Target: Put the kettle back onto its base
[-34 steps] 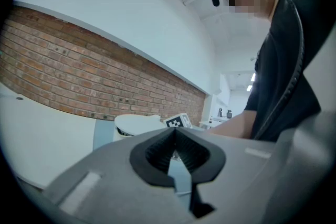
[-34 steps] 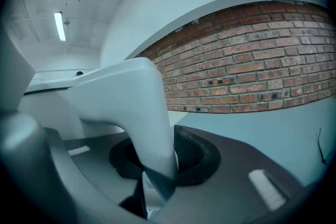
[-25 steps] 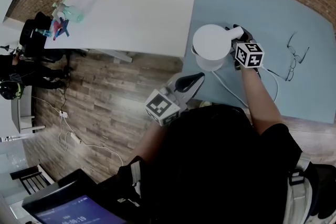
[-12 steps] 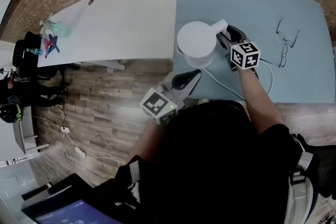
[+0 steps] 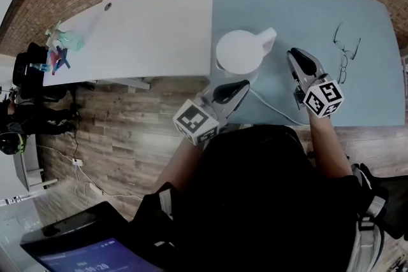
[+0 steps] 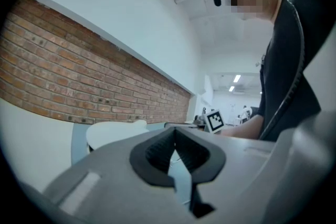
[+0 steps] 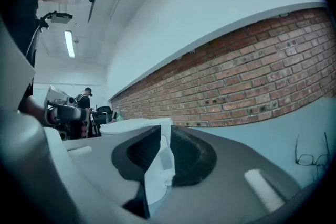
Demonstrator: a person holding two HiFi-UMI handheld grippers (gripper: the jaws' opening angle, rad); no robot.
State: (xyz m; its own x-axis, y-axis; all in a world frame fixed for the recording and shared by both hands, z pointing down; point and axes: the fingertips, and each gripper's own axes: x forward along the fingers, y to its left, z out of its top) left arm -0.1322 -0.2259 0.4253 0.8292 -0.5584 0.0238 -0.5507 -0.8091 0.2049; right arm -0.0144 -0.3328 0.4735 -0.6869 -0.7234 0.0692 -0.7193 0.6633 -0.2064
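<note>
The white kettle stands upright on the blue table, its handle pointing right. Its base is hidden beneath it; a white cord runs out from under it. My right gripper hangs to the right of the handle, clear of it. Its jaws have just been closing, a narrow gap is left, and nothing is between them. In the right gripper view the kettle shows beyond the gripper. My left gripper is shut and empty just in front of the kettle.
A pair of glasses lies on the blue table at the right. A white table adjoins on the left, with spray bottles at its far end. A brick wall runs behind both tables. Wooden floor lies below the near table edge.
My right gripper has let go of the kettle handle and drawn back to the right and towards me. The kettle stays standing. My left gripper has edged slightly closer to the kettle.
</note>
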